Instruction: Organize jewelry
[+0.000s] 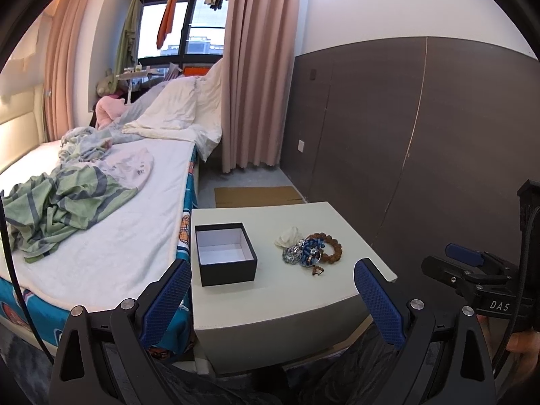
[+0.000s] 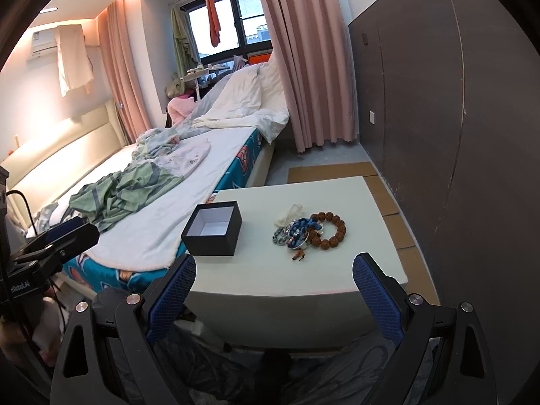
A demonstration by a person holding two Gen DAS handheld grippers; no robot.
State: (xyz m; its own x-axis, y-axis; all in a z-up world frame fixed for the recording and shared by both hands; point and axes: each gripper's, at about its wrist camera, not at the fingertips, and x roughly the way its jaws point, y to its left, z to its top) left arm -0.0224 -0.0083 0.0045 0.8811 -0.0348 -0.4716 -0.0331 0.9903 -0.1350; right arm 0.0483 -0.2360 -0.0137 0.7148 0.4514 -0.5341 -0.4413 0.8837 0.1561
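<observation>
A pile of jewelry (image 1: 308, 249) (image 2: 297, 233) lies on the pale bedside table (image 1: 280, 297) (image 2: 270, 276): a brown bead bracelet (image 1: 332, 248) (image 2: 329, 231), blue beads (image 1: 312, 246) (image 2: 302, 225), silvery pieces and a white cloth-like piece (image 1: 288, 235) (image 2: 290, 214). An open black box (image 1: 224, 258) (image 2: 212, 233) with a white empty inside stands left of the pile. My left gripper (image 1: 271, 268) is open, empty, short of the table's near edge. My right gripper (image 2: 274, 266) is open, empty, also before the near edge.
A bed (image 1: 101, 236) (image 2: 152, 209) with crumpled clothes touches the table's left side. A dark panelled wall (image 1: 422, 135) (image 2: 455, 118) runs along the right. Cardboard (image 1: 256, 195) (image 2: 388, 202) lies on the floor behind and right of the table. Pink curtains (image 1: 260, 67) hang behind.
</observation>
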